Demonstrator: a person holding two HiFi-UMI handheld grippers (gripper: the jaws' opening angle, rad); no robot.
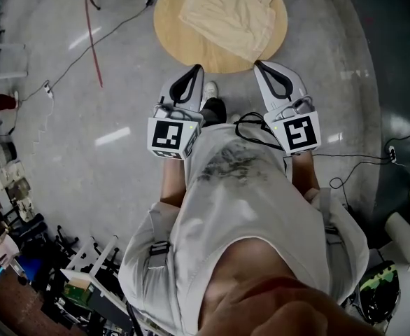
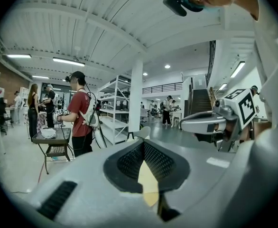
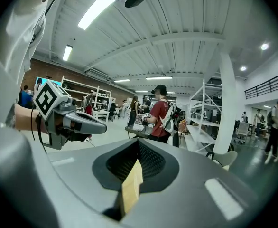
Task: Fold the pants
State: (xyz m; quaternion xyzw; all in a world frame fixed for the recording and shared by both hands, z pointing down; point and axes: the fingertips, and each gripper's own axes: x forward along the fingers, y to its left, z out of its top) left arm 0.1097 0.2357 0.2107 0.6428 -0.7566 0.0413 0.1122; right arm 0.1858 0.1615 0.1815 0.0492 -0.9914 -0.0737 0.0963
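You hold both tools low in front of your body, above the floor (image 1: 121,82). The left tool (image 1: 196,68) has its jaws pressed together and nothing sits between them. The right tool (image 1: 258,64) is the same: jaws together, nothing held. Their tips point toward the near rim of the round wooden surface (image 1: 173,40), and I judge that they do not reach the cloth yet.

The pants (image 1: 229,12) lie on this surface as a loose, pale, wrinkled heap, more to the far and right part of it. I cannot tell from here which end is the waist and which are the legs.

I expect the pants to be light, soft and limp. They will hang down when you lift them, and they may slide easily on the smooth wood. You must open the jaws first. It seems best to take an outer edge, one corner with each tool, well apart, and to pinch all the cloth layers there, so that you can spread the pants flat before folding
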